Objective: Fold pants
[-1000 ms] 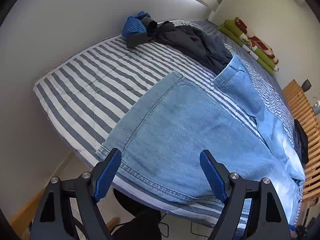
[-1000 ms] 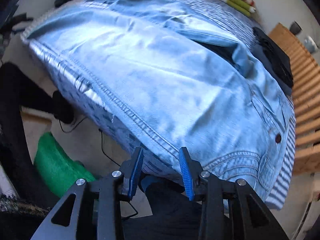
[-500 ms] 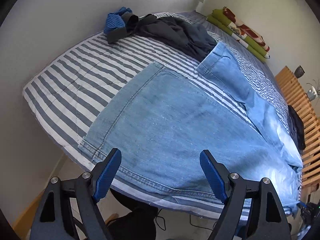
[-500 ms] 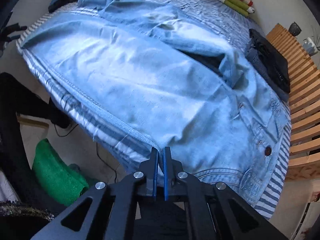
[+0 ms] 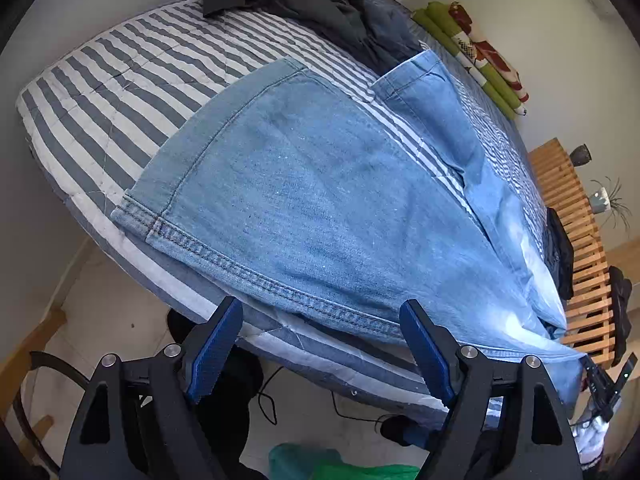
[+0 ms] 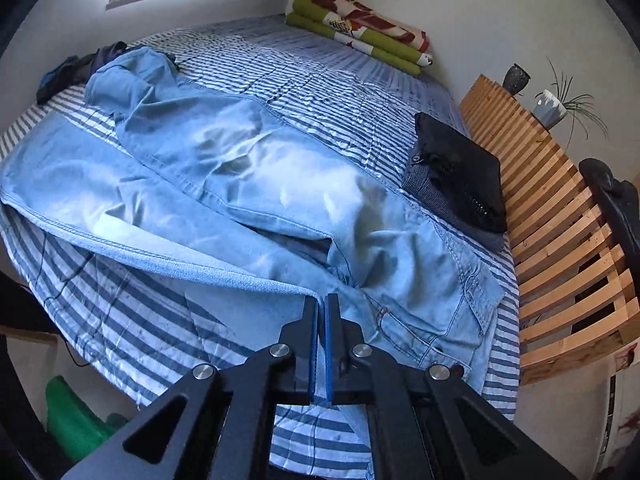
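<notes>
Light blue jeans (image 5: pixel 320 200) lie spread along a striped bed (image 5: pixel 120 80). My left gripper (image 5: pixel 320 306) hangs open just in front of the hem of the near leg (image 5: pixel 280 276), with nothing between its blue pads (image 5: pixel 216 340). In the right wrist view the jeans (image 6: pixel 260 184) run from the waistband (image 6: pixel 472 304) at the right to the legs at the left. My right gripper (image 6: pixel 322 304) is shut on the near side edge of the jeans (image 6: pixel 224 268). That edge is raised off the bedcover (image 6: pixel 140 320) and shows its paler inside.
A heap of dark clothes (image 5: pixel 340 12) lies at the far end of the bed. A folded dark garment (image 6: pixel 460 168) sits by the wooden slatted frame (image 6: pixel 560 220). A green and red blanket (image 6: pixel 360 28) lies by the wall. A green bag (image 6: pixel 68 412) and cables are on the floor.
My right gripper went from part open to shut on the jeans' side edge and rose, lifting that edge off the bed. The left gripper stayed open and drew nearer to the leg hem.
</notes>
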Demonstrator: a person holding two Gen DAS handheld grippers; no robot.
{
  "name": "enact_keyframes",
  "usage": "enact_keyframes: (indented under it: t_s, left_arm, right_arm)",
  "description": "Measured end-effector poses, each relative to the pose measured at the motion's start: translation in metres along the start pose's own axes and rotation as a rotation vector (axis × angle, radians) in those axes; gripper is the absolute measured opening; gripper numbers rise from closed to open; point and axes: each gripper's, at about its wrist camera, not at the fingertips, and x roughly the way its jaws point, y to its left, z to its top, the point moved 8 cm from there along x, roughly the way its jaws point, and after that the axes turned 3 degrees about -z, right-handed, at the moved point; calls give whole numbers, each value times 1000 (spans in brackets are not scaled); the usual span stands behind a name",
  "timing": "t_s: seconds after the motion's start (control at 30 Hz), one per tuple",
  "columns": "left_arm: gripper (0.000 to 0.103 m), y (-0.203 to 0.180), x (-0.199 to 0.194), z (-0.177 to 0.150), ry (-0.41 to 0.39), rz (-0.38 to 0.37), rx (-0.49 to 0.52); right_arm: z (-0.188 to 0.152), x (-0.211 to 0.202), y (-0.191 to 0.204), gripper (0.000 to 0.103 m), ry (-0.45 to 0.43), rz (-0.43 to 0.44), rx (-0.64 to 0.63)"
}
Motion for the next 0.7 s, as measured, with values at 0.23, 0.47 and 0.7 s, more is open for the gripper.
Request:
enact_keyframes:
  t_s: [0.23,0.47,0.7]
  left_arm:
    - [83,-3,23,-4,37,-11,-52]
    - [18,8,29,7,-44,-31,-162]
    - [2,-15,-1,40,-147,-66,-114]
  right_arm:
    - [15,5,-7,2,-20,-24,17]
    - [19,3,-15,2,-31,-39,31]
    - [18,-9,-22,2,-63,-79,49]
